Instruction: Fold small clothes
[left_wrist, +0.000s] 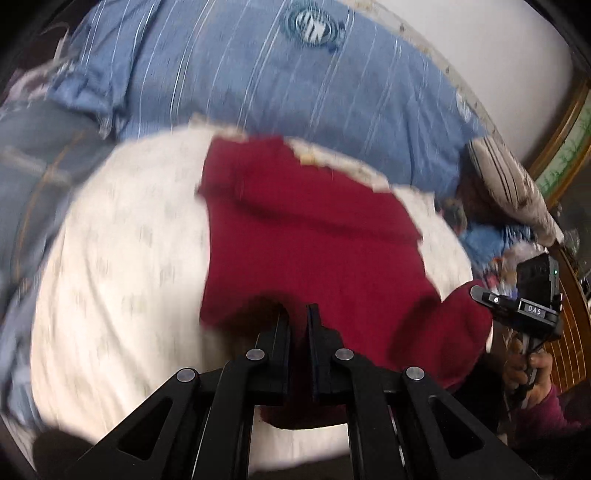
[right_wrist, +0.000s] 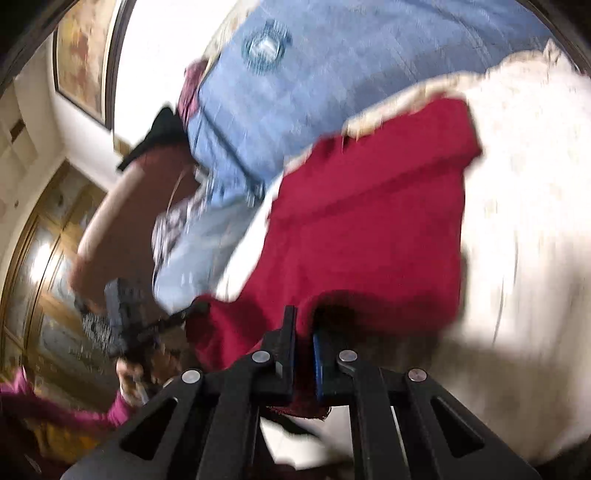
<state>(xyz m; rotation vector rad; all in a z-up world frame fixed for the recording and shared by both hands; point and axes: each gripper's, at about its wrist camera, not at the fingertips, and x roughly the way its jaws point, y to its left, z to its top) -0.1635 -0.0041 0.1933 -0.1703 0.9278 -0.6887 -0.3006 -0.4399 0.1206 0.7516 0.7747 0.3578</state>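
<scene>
Two grippers clamp the near edge of one red garment (left_wrist: 310, 236), a small knit piece spread on a white cloth (left_wrist: 122, 258) with a faint pattern. The left gripper (left_wrist: 298, 317) has its jaws pinched on the hem near the middle. The right gripper (right_wrist: 303, 325) is likewise clenched on red fabric, with a fold bunched between its jaws. The garment's long axis runs away from both cameras, from the held edge toward the far end, which lies near the cloth's frayed border. A crease crosses it about halfway along. Beyond the white cloth lies a blue striped cover (left_wrist: 258, 81) bearing a round badge. A striped pillow (left_wrist: 509, 184) sits at its right end. Both views are blurred. A framed picture (right_wrist: 83, 55) hangs on the pale wall, and wooden panelling shows below it.
</scene>
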